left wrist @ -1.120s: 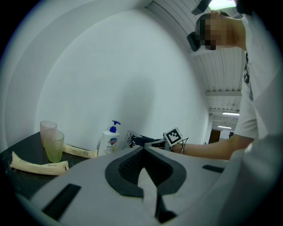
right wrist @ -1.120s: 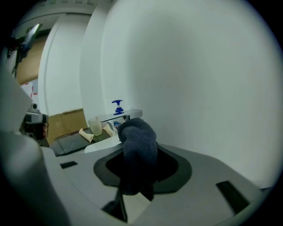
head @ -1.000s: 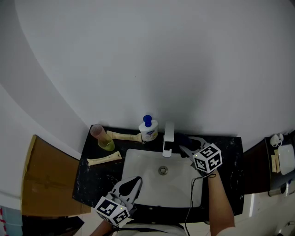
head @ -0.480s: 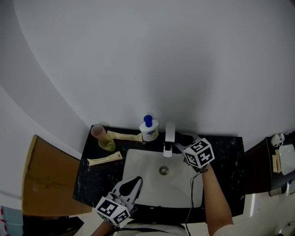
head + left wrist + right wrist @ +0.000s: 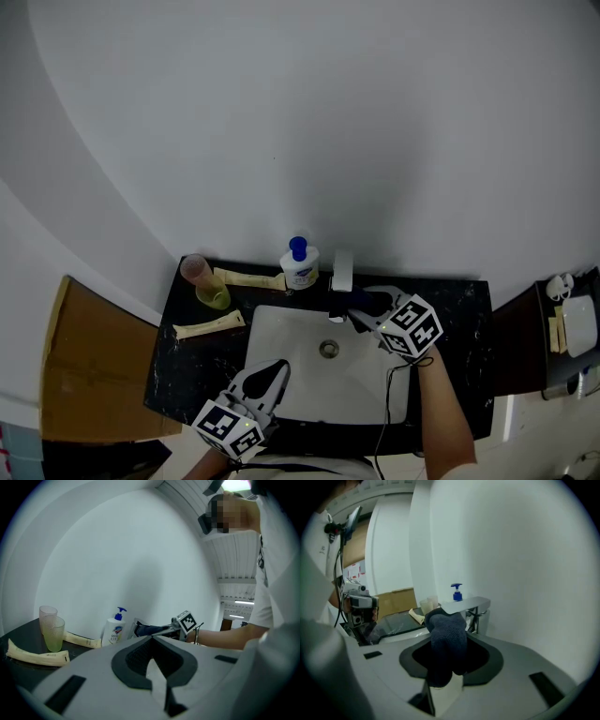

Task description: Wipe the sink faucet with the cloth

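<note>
The faucet [image 5: 342,273] stands at the back rim of the white sink [image 5: 281,337]; its flat spout [image 5: 466,605] shows just ahead in the right gripper view. My right gripper [image 5: 364,306] is shut on a dark blue cloth [image 5: 448,641], and the cloth [image 5: 360,301] lies against the right side of the spout end. The left gripper view also shows the cloth [image 5: 151,630] at the faucet. My left gripper [image 5: 269,374] hangs over the sink's near left corner, jaws together with nothing between them.
A soap pump bottle [image 5: 300,264] stands left of the faucet. Two stacked cups [image 5: 204,279] and two cream tubes [image 5: 210,324] lie on the black counter [image 5: 459,319] at the left. A brown cardboard box [image 5: 89,366] sits beyond the counter's left edge.
My right gripper has carried the cloth leftwards, from right of the faucet up against the spout end. The left gripper has stayed put.
</note>
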Available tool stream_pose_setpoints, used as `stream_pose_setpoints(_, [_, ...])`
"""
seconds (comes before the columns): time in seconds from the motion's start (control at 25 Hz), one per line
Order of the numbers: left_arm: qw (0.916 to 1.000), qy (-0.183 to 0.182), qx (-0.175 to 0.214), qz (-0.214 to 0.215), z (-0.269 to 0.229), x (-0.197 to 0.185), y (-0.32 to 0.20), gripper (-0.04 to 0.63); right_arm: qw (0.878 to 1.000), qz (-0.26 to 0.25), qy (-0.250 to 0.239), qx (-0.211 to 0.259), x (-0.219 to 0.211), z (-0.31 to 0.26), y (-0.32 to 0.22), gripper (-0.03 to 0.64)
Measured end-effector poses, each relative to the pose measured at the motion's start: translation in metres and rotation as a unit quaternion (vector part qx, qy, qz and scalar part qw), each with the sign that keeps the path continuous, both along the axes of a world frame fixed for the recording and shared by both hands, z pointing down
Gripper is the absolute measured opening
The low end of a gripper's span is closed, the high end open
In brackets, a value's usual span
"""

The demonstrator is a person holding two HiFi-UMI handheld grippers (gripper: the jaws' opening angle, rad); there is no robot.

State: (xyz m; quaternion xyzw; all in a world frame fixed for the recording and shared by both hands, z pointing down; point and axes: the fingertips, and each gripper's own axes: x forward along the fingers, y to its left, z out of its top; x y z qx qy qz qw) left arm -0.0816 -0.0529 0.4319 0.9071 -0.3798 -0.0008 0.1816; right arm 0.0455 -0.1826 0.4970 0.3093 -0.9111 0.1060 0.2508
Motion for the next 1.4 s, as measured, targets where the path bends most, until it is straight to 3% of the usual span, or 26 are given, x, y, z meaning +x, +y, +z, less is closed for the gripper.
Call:
stream_pose_setpoints(0.12, [1.0,0.008,0.003,0.005,0.004,0.002,0.0,0.002,1.0,-0.006,0.02,0.007,-0.016,0.003,-0.008,0.138])
stream_pose_setpoints(0.24, [1.0,0.001,0.0,0.0,0.0,0.0,-0.001,0.002,0.999,0.033,0.021,0.01,-0.013,0.004,-0.028,0.138])
stream_pose_setpoints(0.48, [1.0,-0.005,-0.003,-0.003,-0.002,-0.005,-0.003,0.002,0.989,0.151,-0.001,0.009,0.04,0.009,-0.049,0.138])
stream_pose_setpoints(0.6, [1.0,-0.004,-0.002,0.002,0.001,-0.004,0.0,0.002,0.984,0.176,0.003,0.002,0.064,0.017,-0.042,0.138])
stream_pose_setpoints(0.76, [0.9999,0.001,-0.003,0.01,0.004,0.0,0.001,0.002,0.993,0.111,-0.026,0.004,0.047,0.006,-0.016,0.139])
stream_pose_setpoints(0.92, [0.9999,-0.001,-0.002,0.011,0.003,0.001,0.001,0.002,1.0,0.021,-0.002,0.009,0.004,-0.001,0.003,0.138])
stream_pose_setpoints(1.08, [1.0,-0.001,-0.003,0.007,0.004,0.0,0.002,0.002,1.0,0.002,0.027,0.011,-0.024,0.003,-0.008,0.138])
stream_pose_setpoints(1.24, [1.0,-0.006,-0.003,-0.002,0.006,-0.006,0.003,0.002,0.998,0.069,0.006,0.01,-0.006,0.004,-0.029,0.138])
stream_pose_setpoints(1.4, [1.0,-0.004,-0.002,0.0,0.012,-0.007,0.005,0.002,0.984,0.177,-0.037,0.002,0.044,0.01,-0.052,0.138])
